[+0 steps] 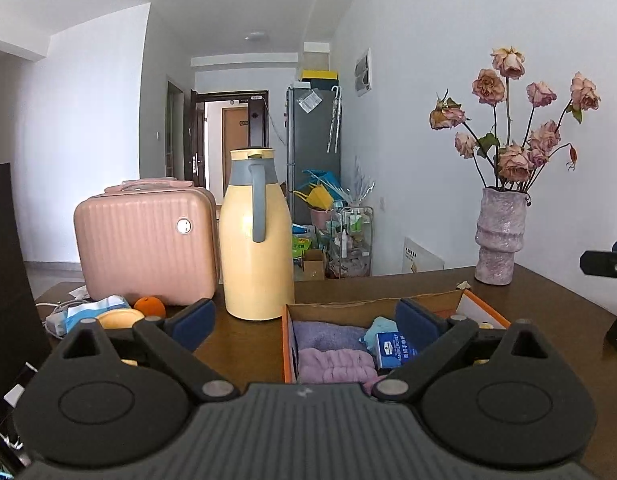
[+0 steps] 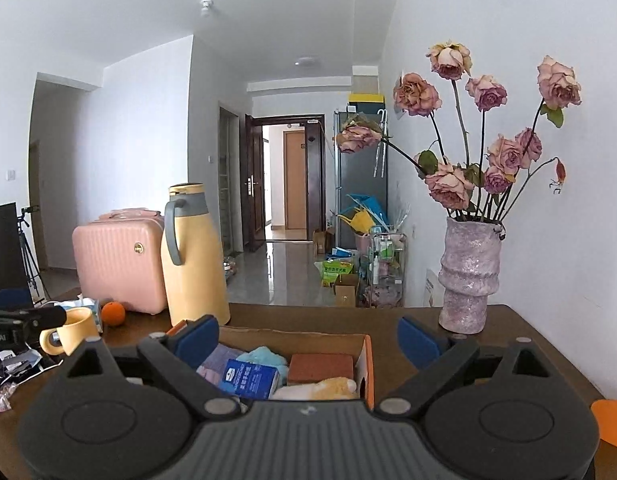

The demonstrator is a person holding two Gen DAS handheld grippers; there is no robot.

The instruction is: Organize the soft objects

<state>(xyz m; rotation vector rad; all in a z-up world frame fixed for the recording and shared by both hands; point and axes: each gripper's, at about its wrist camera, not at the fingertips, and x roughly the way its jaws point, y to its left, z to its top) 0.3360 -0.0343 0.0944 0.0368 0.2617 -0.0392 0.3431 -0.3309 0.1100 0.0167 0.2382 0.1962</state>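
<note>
Both grippers, left (image 1: 304, 320) and right (image 2: 308, 338), hung above orange-edged cardboard box (image 1: 286, 344), jaws spread wide, empty. Box held purple folded towels (image 1: 328, 356), blue tissue pack (image 2: 250, 378), yellow plush toy (image 2: 320, 390). Best approach judged: descend straight, pinch soft item mid-body, avoid box wall.

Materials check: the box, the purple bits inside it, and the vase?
Box: looks like corrugated cardboard, raw brown inner walls, orange outside. Purple cloths: plush, fuzzy fabric, likely microfibre or fleece. Vase: probably ceramic or stone, rough mottled lilac surface, matte.
</note>
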